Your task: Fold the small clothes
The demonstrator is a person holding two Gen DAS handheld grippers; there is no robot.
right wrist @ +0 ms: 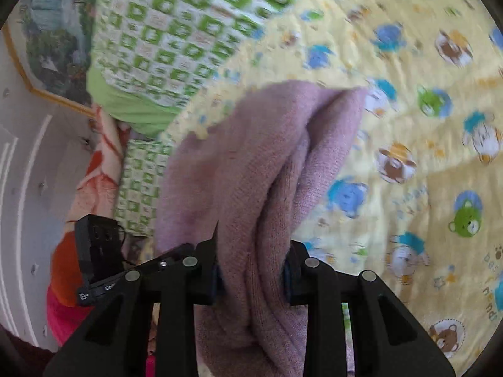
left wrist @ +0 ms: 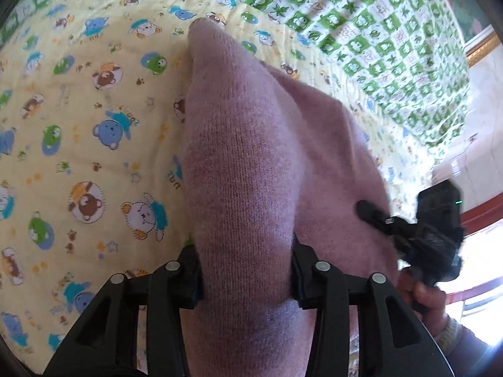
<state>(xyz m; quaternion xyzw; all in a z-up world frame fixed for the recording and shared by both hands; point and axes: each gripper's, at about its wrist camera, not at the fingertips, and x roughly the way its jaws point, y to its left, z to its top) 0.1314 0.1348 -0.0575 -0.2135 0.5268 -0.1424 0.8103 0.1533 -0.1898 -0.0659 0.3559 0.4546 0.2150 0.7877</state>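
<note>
A mauve-pink knitted garment [left wrist: 239, 144] hangs over a yellow cartoon-bear bedsheet [left wrist: 78, 110]. My left gripper [left wrist: 246, 270] is shut on a thick bunch of it, and the fabric runs forward between the fingers to a pointed end. My right gripper [right wrist: 253, 270] is shut on several folded layers of the same garment [right wrist: 261, 157]. The right gripper also shows in the left wrist view [left wrist: 433, 229], held by a hand at the garment's right edge. The left gripper shows in the right wrist view [right wrist: 97, 260] at the lower left.
A green-and-white checked quilt [left wrist: 361, 22] lies bunched at the far side of the bed, also in the right wrist view [right wrist: 169, 37]. An orange and pink blanket [right wrist: 81, 220] lies beside it. A framed picture [right wrist: 50, 47] hangs on the white wall.
</note>
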